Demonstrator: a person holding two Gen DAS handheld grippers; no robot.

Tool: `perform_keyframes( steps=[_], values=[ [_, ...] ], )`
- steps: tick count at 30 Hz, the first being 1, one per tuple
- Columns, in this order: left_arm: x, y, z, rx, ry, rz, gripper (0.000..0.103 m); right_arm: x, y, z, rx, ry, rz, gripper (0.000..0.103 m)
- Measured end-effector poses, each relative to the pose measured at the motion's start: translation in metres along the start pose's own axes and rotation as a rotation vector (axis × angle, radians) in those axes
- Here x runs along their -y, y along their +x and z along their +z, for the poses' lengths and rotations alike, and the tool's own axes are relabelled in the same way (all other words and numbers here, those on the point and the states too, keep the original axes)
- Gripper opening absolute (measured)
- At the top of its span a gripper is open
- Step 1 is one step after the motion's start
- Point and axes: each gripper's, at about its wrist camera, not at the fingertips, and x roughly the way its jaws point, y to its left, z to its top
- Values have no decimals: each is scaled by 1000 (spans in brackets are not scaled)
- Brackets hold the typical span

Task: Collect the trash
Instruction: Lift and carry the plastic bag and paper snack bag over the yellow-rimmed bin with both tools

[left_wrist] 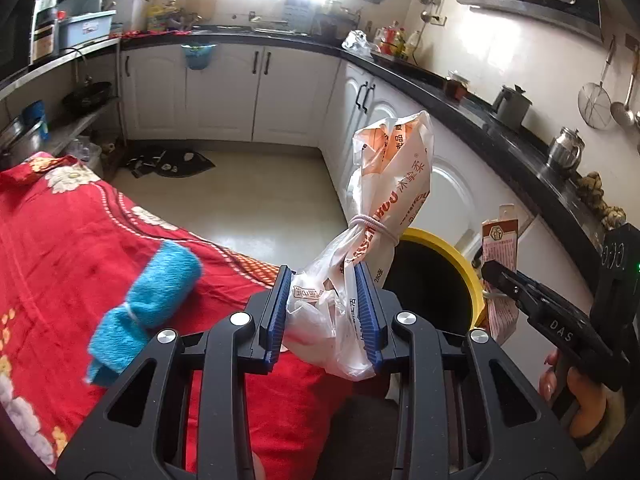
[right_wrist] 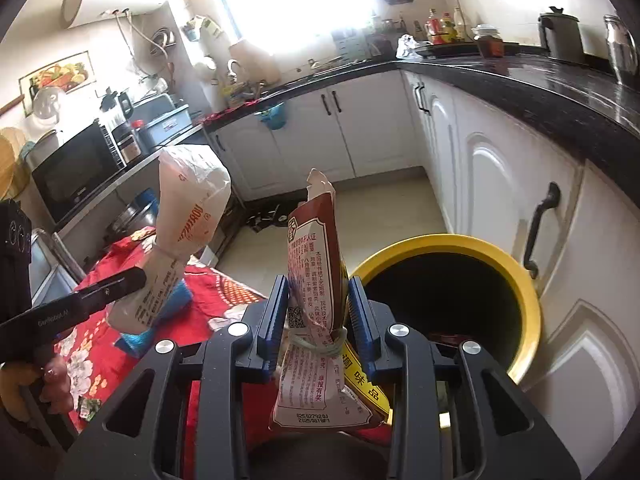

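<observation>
A red flowered blanket (left_wrist: 100,248) covers the table, beside a yellow-rimmed bin (right_wrist: 460,248). The left gripper (left_wrist: 326,304) clamps a tied plastic bag (left_wrist: 384,184) (white and orange); the right gripper (right_wrist: 318,312) grips a brown packet (right_wrist: 316,272) near the bin's rim.

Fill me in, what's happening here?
A person holds a tool in each hand, collecting trash. The left tool is shut on a white and orange plastic bag tied with a rubber band. The right tool is shut on a brown seasoning packet, also banded. Both items are held near the yellow-rimmed bin, not yet dropped. A blue towel roll lies on the red floral cloth.
</observation>
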Motion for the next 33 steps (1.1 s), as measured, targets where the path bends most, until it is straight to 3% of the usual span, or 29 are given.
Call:
perform_keyframes(
  steps=[18, 33],
  values=[
    [52, 67, -10, -120, 87, -33, 26, 52, 2, -9, 18, 72, -137, 30],
    [83, 119, -21, -205, 132, -40, 28, 73, 27, -21, -27, 73, -211, 30]
  ],
)
